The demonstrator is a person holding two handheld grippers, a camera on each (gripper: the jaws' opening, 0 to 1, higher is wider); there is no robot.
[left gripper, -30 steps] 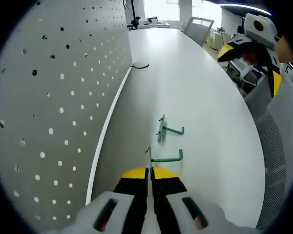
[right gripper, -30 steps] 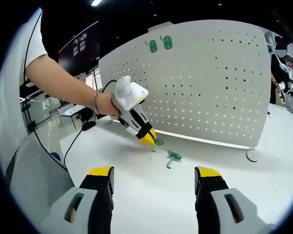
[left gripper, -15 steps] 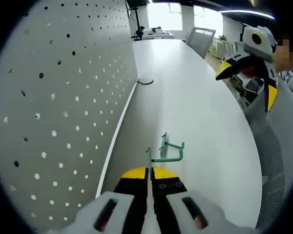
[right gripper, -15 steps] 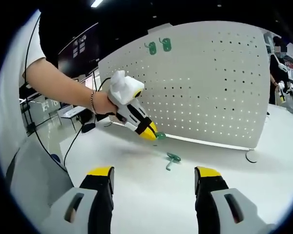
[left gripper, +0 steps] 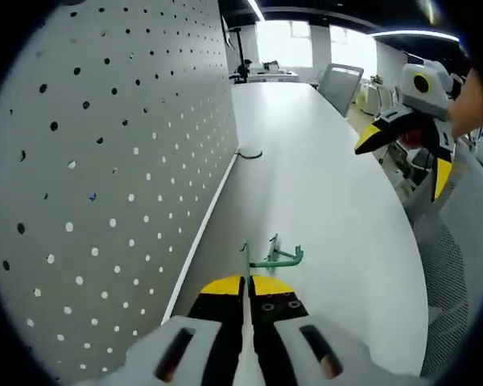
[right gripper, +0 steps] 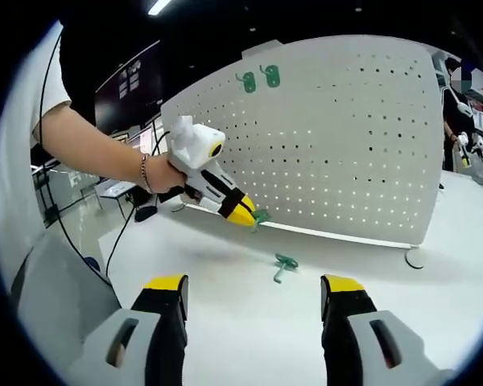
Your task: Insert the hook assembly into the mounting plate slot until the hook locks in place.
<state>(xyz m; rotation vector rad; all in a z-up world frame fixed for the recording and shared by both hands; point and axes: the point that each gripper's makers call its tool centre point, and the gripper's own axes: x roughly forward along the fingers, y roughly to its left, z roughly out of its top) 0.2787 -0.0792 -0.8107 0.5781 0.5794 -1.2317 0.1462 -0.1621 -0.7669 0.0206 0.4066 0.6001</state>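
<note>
Left gripper view: my left gripper (left gripper: pixel 247 283) clamps green hook (left gripper: pixel 272 258), pegboard (left gripper: pixel 105 161) at nine o'clock, insertion pending; right gripper (right gripper: pixel 253 301) open, empty

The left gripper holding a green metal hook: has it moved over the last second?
Yes. The left gripper has lifted its green metal hook off the white table, toward the white pegboard.

Even, bright indoor light; ceiling strips (left gripper: pixel 253 8) and windows (left gripper: pixel 294 40) far ahead of the tongs glare white. The tabletop (right gripper: pixel 249 310) shows soft, faint shadows. Fisheye bending curves the pegboard (right gripper: pixel 346 137); focus softens toward the edges.
</note>
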